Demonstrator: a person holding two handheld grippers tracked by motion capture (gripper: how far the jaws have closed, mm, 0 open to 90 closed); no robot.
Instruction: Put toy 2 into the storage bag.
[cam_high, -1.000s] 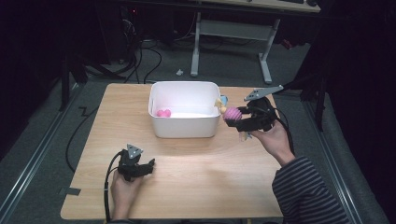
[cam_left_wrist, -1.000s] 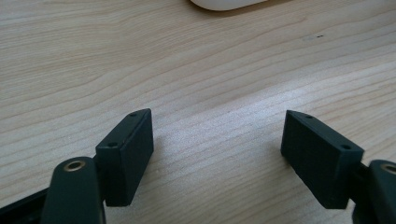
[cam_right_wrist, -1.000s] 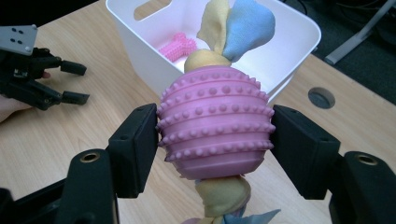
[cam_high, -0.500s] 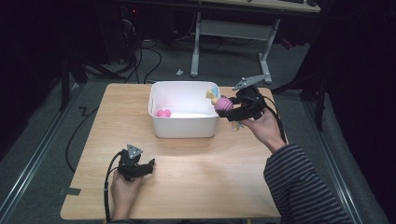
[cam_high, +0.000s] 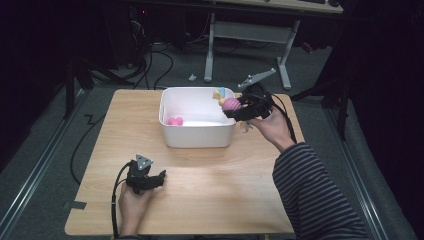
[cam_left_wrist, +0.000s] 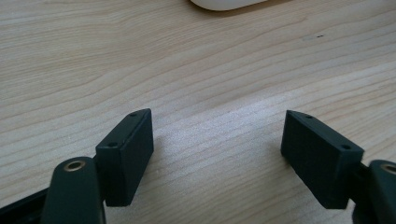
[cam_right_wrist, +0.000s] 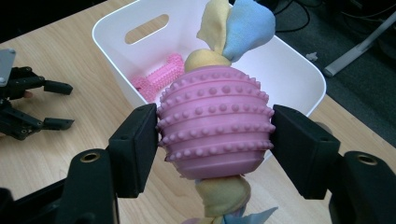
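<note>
Right gripper view: right gripper (cam_right_wrist: 215, 140) has its jaws closed on the pink studded ball (cam_right_wrist: 215, 125) of a chew toy, one pad on each side of the ball's widest band. Knotted cloth tails (cam_right_wrist: 236, 24), yellow and blue, run out of the ball above the jaws and again below them. Beyond the jaws sits the white bin (cam_right_wrist: 299, 70), open top, with a pink bone toy (cam_right_wrist: 156, 77) lying on its floor.

High view: the held ball (cam_high: 231, 104) hangs at the bin's (cam_high: 197, 135) right rim, above the table (cam_high: 240, 170). Left gripper (cam_high: 150, 181) rests low on the table, well apart from the bin; left gripper view shows its jaws wide open with bare wood between them.

Handling, judged:
- Ball looks like rubber, light, somewhat springy. Studs and ridges give the pads purchase, so slip seems unlikely.
- No visible squash at the pads; grip appears firm enough.
- Cloth tails are limp and will swing and trail. They could catch on the bin rim.
- Best hold is the present one, across the ball's middle. Gripping a tail would let the ball dangle.
- Not fragile; a short drop into the bin should do no harm.
</note>
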